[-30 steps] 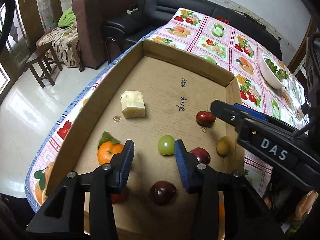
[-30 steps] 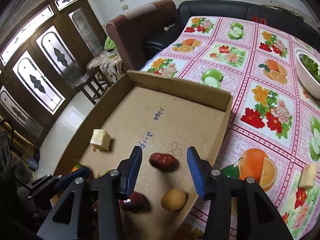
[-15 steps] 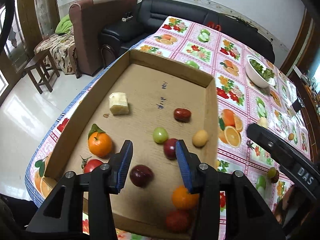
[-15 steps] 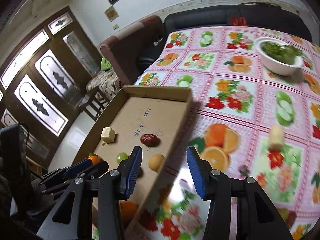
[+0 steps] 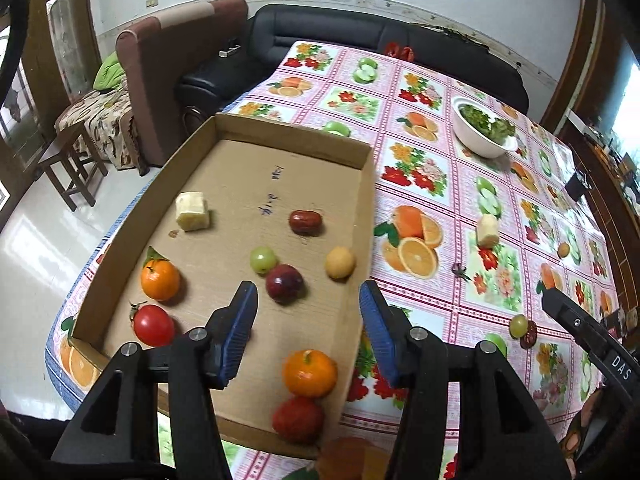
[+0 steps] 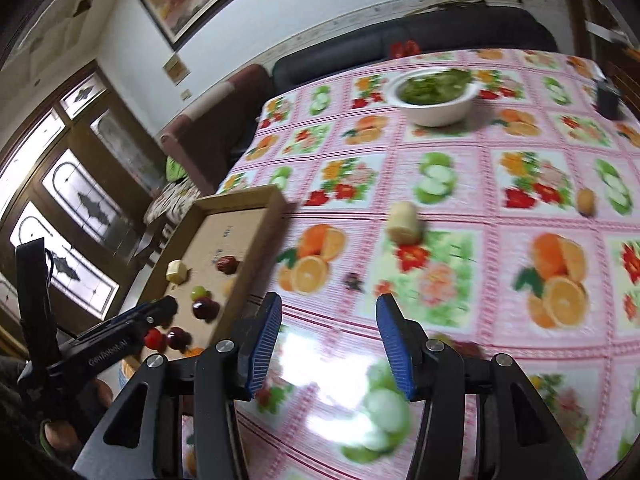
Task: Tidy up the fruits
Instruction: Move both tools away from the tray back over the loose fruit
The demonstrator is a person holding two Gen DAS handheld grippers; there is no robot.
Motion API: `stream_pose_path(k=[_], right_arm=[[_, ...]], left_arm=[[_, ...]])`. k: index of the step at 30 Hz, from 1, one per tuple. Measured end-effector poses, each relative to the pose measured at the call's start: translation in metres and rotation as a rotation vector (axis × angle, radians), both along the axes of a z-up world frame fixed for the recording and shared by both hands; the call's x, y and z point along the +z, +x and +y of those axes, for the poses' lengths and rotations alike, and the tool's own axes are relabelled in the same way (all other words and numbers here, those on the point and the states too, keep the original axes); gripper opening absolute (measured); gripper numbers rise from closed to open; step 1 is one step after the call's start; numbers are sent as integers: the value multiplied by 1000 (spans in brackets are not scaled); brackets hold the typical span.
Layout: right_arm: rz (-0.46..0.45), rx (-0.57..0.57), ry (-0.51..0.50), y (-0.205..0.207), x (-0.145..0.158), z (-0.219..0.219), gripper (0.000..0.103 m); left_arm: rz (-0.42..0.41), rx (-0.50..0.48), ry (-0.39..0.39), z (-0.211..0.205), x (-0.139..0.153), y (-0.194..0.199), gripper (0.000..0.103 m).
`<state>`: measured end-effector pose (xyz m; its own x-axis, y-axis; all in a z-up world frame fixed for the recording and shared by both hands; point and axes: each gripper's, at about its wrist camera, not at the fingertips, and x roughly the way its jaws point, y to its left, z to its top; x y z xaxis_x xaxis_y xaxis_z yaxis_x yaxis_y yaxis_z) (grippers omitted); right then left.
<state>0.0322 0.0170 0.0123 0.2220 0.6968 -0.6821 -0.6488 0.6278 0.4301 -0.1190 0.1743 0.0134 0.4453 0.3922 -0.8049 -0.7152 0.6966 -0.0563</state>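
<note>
A cardboard tray (image 5: 362, 216) holds a banana piece (image 5: 192, 212), a red date (image 5: 305, 222), a green grape (image 5: 263, 260), a dark plum (image 5: 285, 283), a yellow fruit (image 5: 340, 263), two oranges (image 5: 160, 280), a tomato (image 5: 153, 325) and a red fruit (image 5: 298, 420). My left gripper (image 5: 306, 308) hovers over the tray's near right corner, jaws opening, nothing between them. On the tablecloth lie a second banana piece (image 6: 404, 222), a small yellow fruit (image 6: 586, 201), a grape (image 5: 518, 326) and a date (image 5: 530, 336). My right gripper (image 6: 328, 332) hangs over the cloth, empty, jaws opening slightly.
A white bowl of greens (image 6: 434, 96) stands at the table's far side. A black sofa (image 5: 360, 32) and a brown armchair (image 5: 168, 52) sit beyond the table. A small dark stem (image 5: 459, 270) lies on the cloth beside the tray. The right wrist view is motion-blurred.
My left gripper has pulled back and up from the fruits and its jaws have widened. The right gripper has swung from over the tray out to the right, over the tablecloth.
</note>
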Motion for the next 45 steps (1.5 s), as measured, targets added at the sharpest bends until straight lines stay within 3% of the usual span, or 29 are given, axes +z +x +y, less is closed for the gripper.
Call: stream_pose_path(k=[16, 26, 38, 45], right_arm=[[44, -190, -45, 25, -32, -98, 52], [65, -279, -61, 38, -47, -136, 52], [56, -307, -64, 59, -52, -139, 52], [-17, -348, -94, 112, -44, -120, 52]], left_arm=[[23, -107, -35, -41, -9, 25, 52], [53, -182, -56, -67, -19, 44, 52], [69, -217, -79, -73, -25, 73, 52], [63, -254, -91, -72, -28, 122, 52]])
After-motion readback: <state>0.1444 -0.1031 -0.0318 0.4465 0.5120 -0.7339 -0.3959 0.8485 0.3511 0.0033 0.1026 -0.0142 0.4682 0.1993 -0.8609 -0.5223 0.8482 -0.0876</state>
